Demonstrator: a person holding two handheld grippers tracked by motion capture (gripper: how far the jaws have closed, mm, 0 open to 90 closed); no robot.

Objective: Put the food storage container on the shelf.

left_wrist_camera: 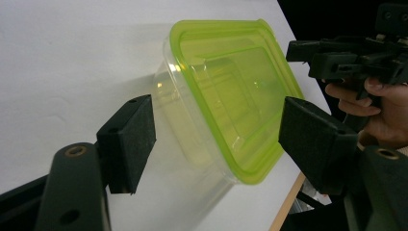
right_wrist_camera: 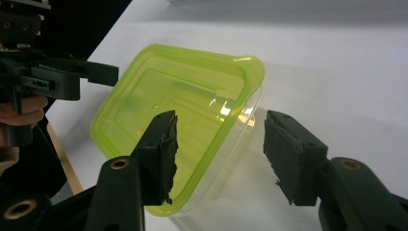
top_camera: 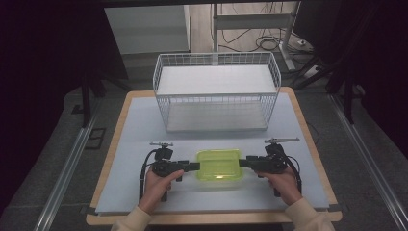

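A clear plastic container with a lime-green lid (top_camera: 219,166) lies on the white table cover, near the front. My left gripper (top_camera: 196,166) is at its left end and my right gripper (top_camera: 242,162) at its right end, both lying level and pointing inward. In the left gripper view, the container (left_wrist_camera: 231,96) sits between the spread jaws of the left gripper (left_wrist_camera: 219,139), and one pad stands clear of its wall. In the right gripper view, a corner of the container (right_wrist_camera: 183,110) lies between the jaws of the right gripper (right_wrist_camera: 219,154), with a gap at the right pad. The other hand's gripper shows beyond the box (left_wrist_camera: 312,53) (right_wrist_camera: 103,72).
A white wire basket (top_camera: 216,113) with a solid white shelf stands behind the container at the far middle of the table. The table's wooden edge (top_camera: 211,219) runs just behind my hands. Dark floor, metal rails and cables surround the table.
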